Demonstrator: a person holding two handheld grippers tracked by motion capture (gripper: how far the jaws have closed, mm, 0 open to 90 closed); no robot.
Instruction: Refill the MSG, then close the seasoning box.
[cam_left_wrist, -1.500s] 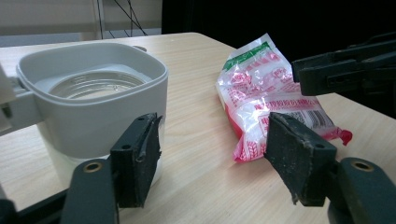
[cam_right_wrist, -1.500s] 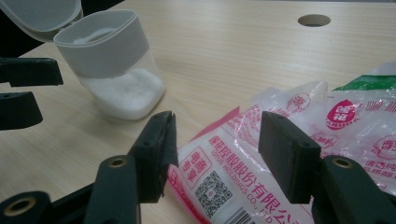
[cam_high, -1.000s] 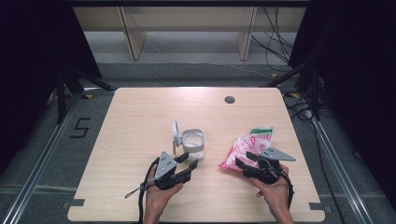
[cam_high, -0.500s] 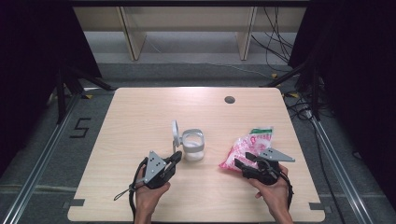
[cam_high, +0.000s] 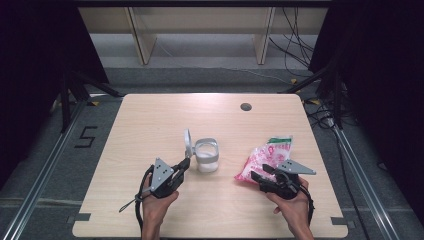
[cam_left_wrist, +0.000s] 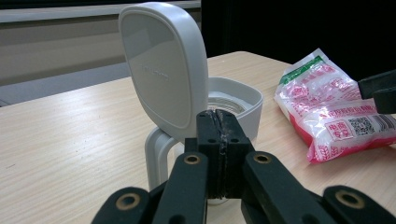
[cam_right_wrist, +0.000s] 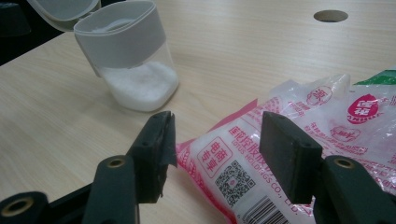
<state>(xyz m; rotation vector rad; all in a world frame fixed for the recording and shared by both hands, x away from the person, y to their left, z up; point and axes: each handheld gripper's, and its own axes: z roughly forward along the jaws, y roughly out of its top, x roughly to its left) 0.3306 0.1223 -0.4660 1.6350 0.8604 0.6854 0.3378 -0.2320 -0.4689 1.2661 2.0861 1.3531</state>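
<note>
Black left gripper (cam_high: 184, 165) closed, right gripper (cam_high: 257, 176) parted astride bag (cam_high: 265, 156).

Even overhead light, slightly soft

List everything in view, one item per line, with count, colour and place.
Clear square jar with grey collar: one, holding white granules, table centre.
Grey hinged lid: one, standing open on the jar's left side.
Pink, white and green plastic bag: one, lying right of the jar.
Light wooden table: one, with a dark round hole near its far right edge.
Pale shelving: behind the table.
Black cables: several, floor at far right.
Left gripper: black, jaws shut, just before the jar.
Right gripper: black, jaws open, at the bag's near end.
Hands: two, bottom edge.
</note>
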